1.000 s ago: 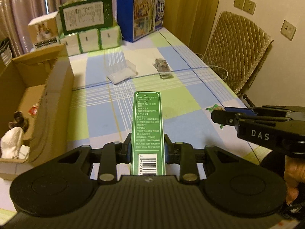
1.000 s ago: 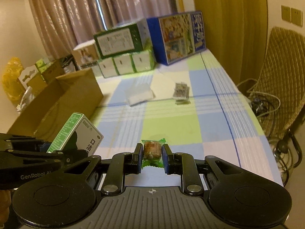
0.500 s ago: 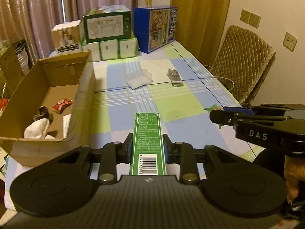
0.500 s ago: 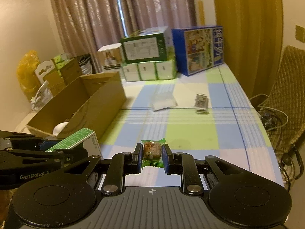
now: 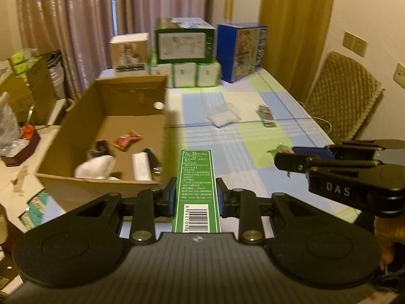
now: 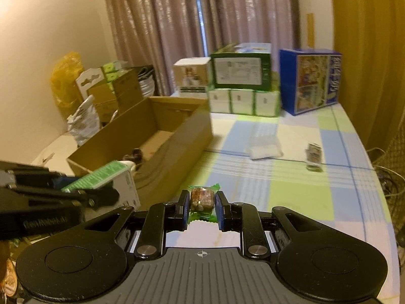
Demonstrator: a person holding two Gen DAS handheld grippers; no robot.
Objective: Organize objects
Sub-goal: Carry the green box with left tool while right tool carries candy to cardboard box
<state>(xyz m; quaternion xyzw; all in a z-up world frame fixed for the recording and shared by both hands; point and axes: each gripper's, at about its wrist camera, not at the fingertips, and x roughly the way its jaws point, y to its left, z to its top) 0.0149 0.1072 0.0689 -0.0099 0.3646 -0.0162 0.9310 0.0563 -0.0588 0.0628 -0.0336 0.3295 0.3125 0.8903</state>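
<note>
Both grippers raised since earlier, cardboard box (image 5: 106,126) interior now seen, left gripper (image 5: 196,195) clamped on green carton (image 5: 196,187), barcode end cut off, right gripper (image 6: 202,205) pinching wrapped snack (image 6: 201,198), blurred packets (image 6: 264,149) on checked table (image 6: 298,177).

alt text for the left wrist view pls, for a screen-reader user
The left tongs grip a long green box with a barcode, held above a checked tablecloth. An open cardboard box holding a few small items sits ahead to the left. The right tongs enter from the right, clamping a green-wrapped snack.
</note>
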